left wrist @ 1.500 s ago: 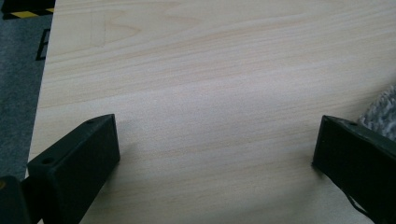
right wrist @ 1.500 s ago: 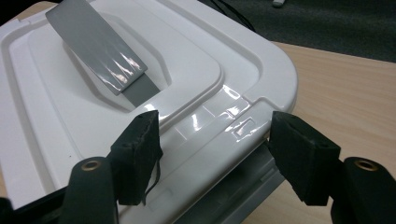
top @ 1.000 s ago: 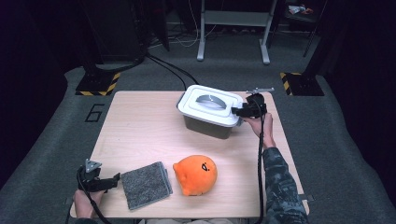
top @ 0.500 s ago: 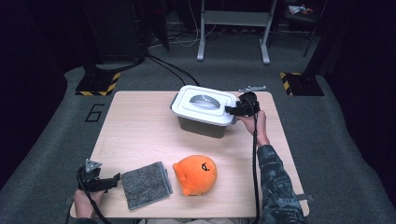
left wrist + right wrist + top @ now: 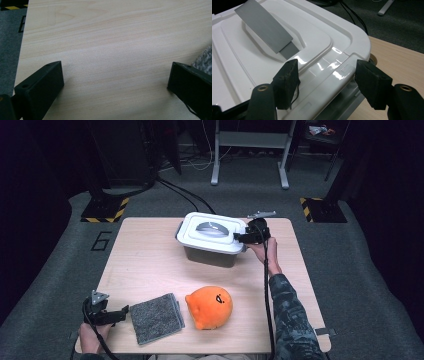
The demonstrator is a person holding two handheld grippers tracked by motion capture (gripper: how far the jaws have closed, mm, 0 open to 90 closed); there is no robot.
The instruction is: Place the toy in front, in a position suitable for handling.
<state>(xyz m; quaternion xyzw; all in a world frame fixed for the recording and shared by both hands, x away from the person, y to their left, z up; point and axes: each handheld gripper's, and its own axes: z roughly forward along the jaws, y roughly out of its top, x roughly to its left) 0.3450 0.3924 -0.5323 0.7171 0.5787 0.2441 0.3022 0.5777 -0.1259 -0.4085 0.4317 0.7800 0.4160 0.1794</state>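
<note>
A pale wooden table [image 5: 150, 265] stands on grey carpet in a dark room, with a white metal stand and black cables on the floor behind it. At the far side of the table sits a grey bin [image 5: 212, 251] closed by a white lid [image 5: 197, 239] with a grey handle [image 5: 212, 226] in its recess. Compared with the frame from 1 second earlier, the bin lies further left on the table and the right gripper [image 5: 243, 238] has gone left with it, staying at the lid's right end.

In the right gripper view the 2 black jaws straddle the rim of the lid [image 5: 317, 50]: 1 pad lies on the lid's top just below the handle [image 5: 264, 25], the other sits at the outer edge of the rim. They stand part-way closed around that edge, but whether they actually pinch it I cannot tell.

The left gripper [image 5: 117, 315] rests at the near left corner, unchanged from before, just beside a grey cloth [image 5: 156, 317]. In the left gripper view its jaws are wide apart over bare wood [image 5: 105, 50], with the cloth's edge [image 5: 203, 58] by 1 jaw. An orange plush toy [image 5: 210, 306] lies right of the cloth, where it lay earlier.
</note>
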